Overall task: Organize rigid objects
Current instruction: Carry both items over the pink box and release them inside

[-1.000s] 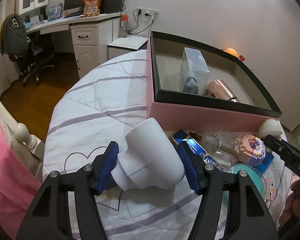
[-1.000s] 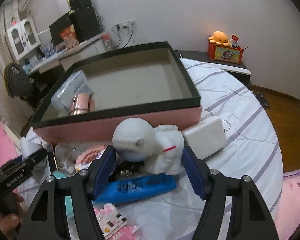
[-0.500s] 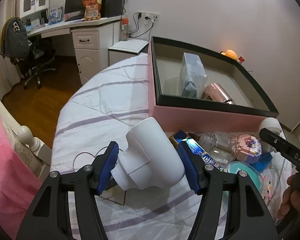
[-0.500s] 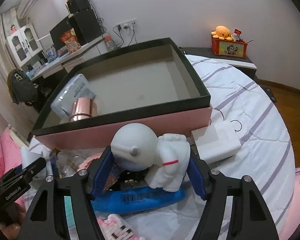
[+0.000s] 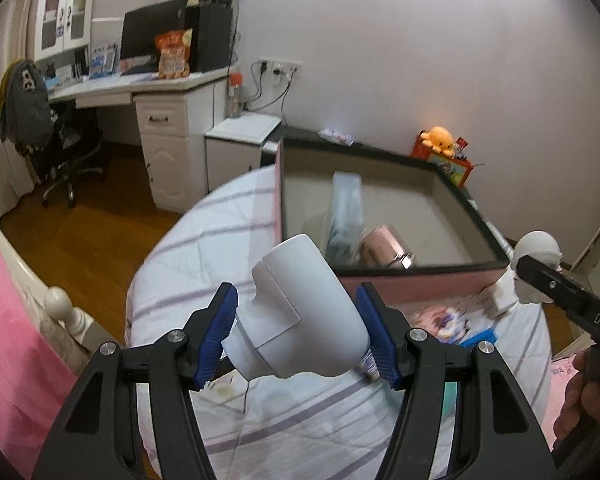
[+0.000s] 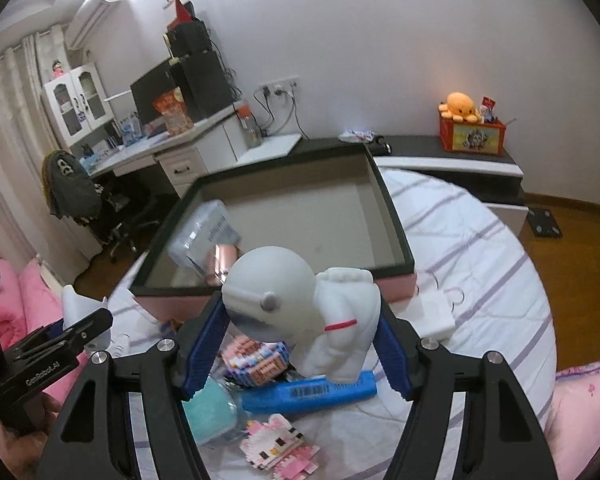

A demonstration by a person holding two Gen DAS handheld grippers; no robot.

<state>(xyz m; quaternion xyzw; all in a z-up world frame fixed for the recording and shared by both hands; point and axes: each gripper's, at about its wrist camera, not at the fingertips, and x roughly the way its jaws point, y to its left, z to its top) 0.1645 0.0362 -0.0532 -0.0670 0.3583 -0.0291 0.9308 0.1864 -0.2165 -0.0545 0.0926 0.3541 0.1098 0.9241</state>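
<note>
Bedroom, striped bedspread (image 6: 480, 248) as work surface; pink box (image 6: 404, 286) lay on it beyond loose clutter. Left gripper (image 5: 298, 336) clamped white device (image 5: 300, 312); right gripper (image 6: 300, 348) clamped astronaut figure (image 6: 304, 308). Both items held above bed, short of box. Step judged: carry. Next: clear near wall, release inside.

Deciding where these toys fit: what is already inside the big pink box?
Inside the pink box: a clear plastic packet and a rose-gold can. The astronaut figure hides part of its near edge.
</note>
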